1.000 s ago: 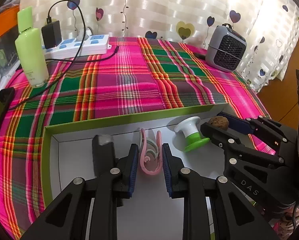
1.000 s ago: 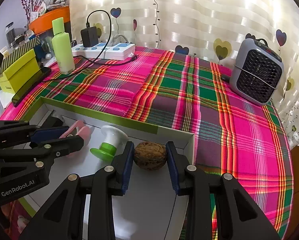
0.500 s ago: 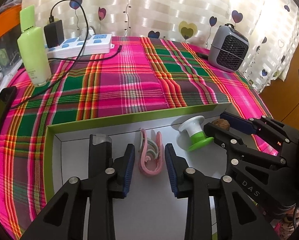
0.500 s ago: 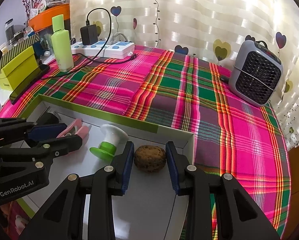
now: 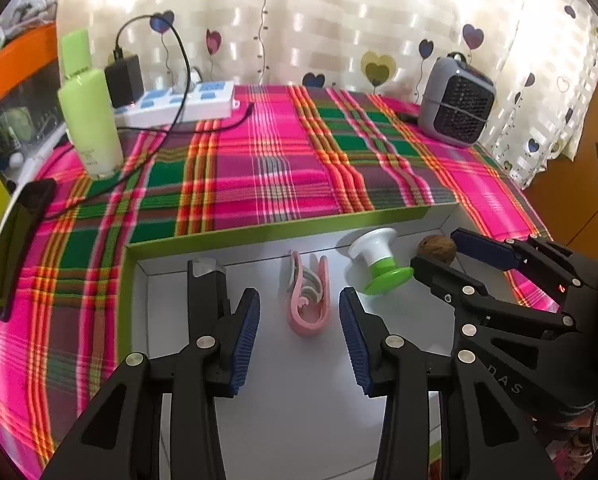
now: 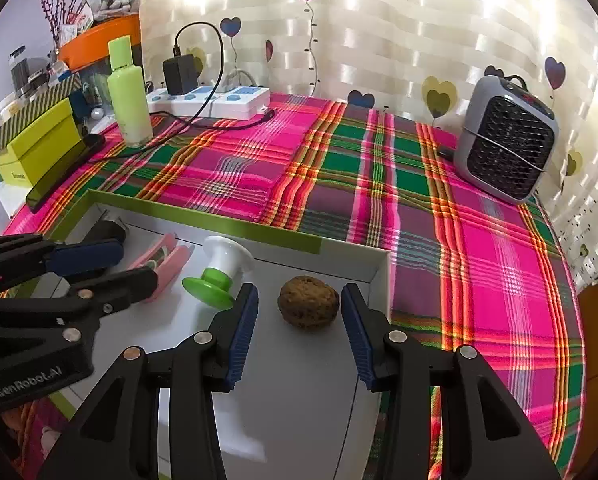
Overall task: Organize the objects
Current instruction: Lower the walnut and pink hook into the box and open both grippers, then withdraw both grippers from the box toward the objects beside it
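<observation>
Left wrist view: a shallow white tray with a green rim (image 5: 283, 229) lies on a pink and green plaid cloth (image 5: 267, 160). Inside it, from left to right, are a black object with a clear tip (image 5: 206, 280), a pink clip (image 5: 307, 300), a white and green spool (image 5: 377, 260) tipped on its side, and a brown walnut (image 5: 437, 247) near the tray's right wall. The left gripper (image 5: 299, 330) hangs over the tray floor with its jaws spread wide, the clip lying between and just beyond the blue pads (image 5: 246, 330), touching neither; it grips nothing. The right gripper (image 5: 451, 256) enters from the right, its two fingers flanking the walnut with a gap on each side. Behind the tray stand a green bottle (image 5: 89, 120), a white power strip (image 5: 179, 102) with a black charger (image 5: 124, 80) plugged in, and a grey fan heater (image 5: 457, 106); a phone (image 5: 17, 240) lies at the cloth's left edge. Right wrist view: the walnut (image 6: 309, 307) rests on the tray floor (image 6: 299, 380) between the right gripper (image 6: 299, 328) pads (image 6: 243, 330), clear of both; the jaws are wide apart and empty. The spool (image 6: 221, 270) lies just left of it, the clip (image 6: 165, 258) further left, partly hidden by the left gripper (image 6: 111, 266), which also holds nothing. The heater (image 6: 507, 138), bottle (image 6: 128, 96), strip (image 6: 211, 100) and a green box (image 6: 39, 144) ring the cloth (image 6: 379, 184).
</observation>
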A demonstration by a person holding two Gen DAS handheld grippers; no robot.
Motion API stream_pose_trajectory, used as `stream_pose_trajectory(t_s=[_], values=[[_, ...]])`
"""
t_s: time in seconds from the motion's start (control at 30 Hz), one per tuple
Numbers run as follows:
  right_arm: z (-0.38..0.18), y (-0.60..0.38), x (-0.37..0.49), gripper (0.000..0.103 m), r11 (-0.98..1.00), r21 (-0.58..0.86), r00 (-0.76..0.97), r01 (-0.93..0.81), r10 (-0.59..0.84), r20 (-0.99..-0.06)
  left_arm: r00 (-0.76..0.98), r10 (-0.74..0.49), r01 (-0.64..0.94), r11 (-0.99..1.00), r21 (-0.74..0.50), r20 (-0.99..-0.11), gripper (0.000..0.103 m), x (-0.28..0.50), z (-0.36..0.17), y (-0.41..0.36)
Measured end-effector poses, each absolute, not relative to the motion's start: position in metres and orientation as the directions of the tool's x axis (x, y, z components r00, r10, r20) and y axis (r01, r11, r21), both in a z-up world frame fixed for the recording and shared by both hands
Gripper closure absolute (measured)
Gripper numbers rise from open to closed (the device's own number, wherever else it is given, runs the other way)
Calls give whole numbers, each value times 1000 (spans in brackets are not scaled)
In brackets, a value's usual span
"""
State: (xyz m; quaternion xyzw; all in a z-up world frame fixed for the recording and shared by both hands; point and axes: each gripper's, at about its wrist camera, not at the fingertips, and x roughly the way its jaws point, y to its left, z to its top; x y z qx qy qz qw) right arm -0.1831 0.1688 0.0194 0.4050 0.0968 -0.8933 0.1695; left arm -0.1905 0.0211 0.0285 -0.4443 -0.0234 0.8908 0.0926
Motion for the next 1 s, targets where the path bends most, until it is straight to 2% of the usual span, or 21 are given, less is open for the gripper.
stream_pose_trajectory(t_s=[0.67, 0.8, 1.0], values=[[37, 184, -139, 58, -939, 43, -642, 341, -266, -719, -621, 210, -142, -978, -155, -755, 61, -142, 49, 14], [40, 192, -124, 58, -942, 64, -649, 328, -274, -710, -636, 215, -134, -977, -168, -741, 56, -126, 50, 6], [39, 199, -107, 57, -946, 81, -648, 315, -277, -710, -636, 219, -117, -975, -187, -740, 56, -114, 48, -3]])
